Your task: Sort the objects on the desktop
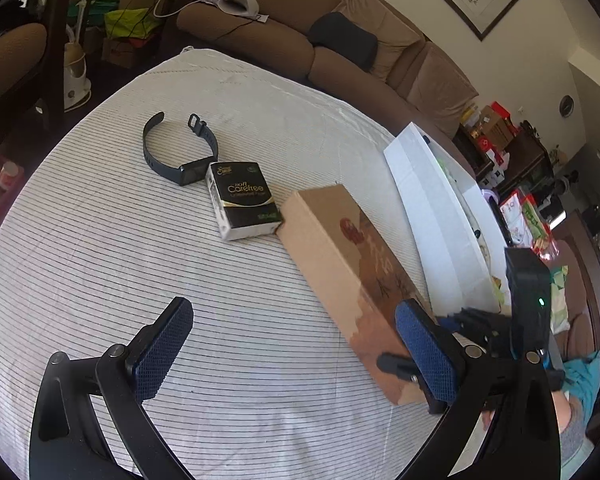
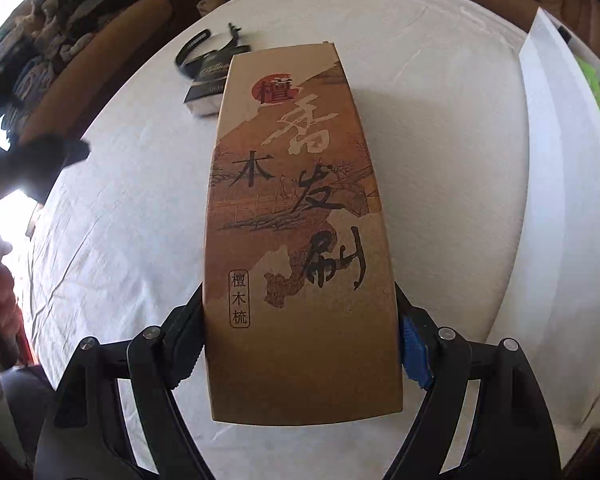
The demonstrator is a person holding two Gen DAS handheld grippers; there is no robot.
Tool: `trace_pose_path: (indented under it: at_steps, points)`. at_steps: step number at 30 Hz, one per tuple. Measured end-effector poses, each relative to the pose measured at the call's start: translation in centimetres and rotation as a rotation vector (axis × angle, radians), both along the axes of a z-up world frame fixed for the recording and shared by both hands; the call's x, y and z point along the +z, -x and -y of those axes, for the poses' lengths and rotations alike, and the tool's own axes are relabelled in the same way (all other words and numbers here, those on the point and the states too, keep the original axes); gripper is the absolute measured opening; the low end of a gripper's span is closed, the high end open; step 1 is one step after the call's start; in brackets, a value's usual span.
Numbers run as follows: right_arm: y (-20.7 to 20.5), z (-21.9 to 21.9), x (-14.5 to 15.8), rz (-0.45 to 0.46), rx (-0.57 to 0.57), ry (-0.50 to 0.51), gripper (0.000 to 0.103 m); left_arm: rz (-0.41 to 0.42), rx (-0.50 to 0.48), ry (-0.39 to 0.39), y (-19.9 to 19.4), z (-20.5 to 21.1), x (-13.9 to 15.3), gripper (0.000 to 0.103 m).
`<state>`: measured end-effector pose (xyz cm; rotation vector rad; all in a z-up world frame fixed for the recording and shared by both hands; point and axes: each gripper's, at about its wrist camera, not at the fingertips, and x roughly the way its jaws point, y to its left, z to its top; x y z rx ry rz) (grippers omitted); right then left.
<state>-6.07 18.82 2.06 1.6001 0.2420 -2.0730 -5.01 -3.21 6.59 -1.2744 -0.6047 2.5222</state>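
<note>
The right hand-held gripper seemingly clamps the box (lying flat on the table) for sorting; the left hand-held gripper hangs open.

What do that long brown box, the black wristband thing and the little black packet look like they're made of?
Long brown box: thin printed cardboard, matte, by its kraft colour, folded edges and ink artwork.
Wristband: probably rubbery silicone, dull black, its strap curling freely; the face looks like glossy glass or plastic.
Black packet: likely a soft tissue pack in shiny plastic film, judging by the sheen and rounded corners.
</note>
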Motion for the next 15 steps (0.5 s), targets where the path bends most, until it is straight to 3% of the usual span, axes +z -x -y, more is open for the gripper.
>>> trace_pose_path:
  at_steps: [4, 10, 12, 14, 15]
  points:
    - [-7.9, -1.8, 0.5, -0.007, 0.087, -0.008, 0.079, 0.006, -0.052, 0.016, -1.5, -1.0, -1.2, 0.103]
    - [-16.2, -6.3, 0.2, -0.054, 0.195, -0.059, 0.080, -0.009, -0.215, -0.035, -4.8, -5.4, -1.9, 0.103]
    - [-17.4, -8.3, 0.7, -0.075, 0.167, -0.055, 0.088, -0.004, -0.291, -0.035, -5.9, -7.9, -2.2, 0.103]
    - [-18.5, -10.5, 1.7, -0.115, 0.121, -0.046, 0.099, -0.007, -0.363, 0.006, -6.7, -10.6, -2.3, 0.103]
    - [-19.0, -11.5, 2.2, -0.132, 0.093, -0.041, 0.099, -0.006, -0.394, 0.026, -7.1, -11.8, -2.3, 0.103]
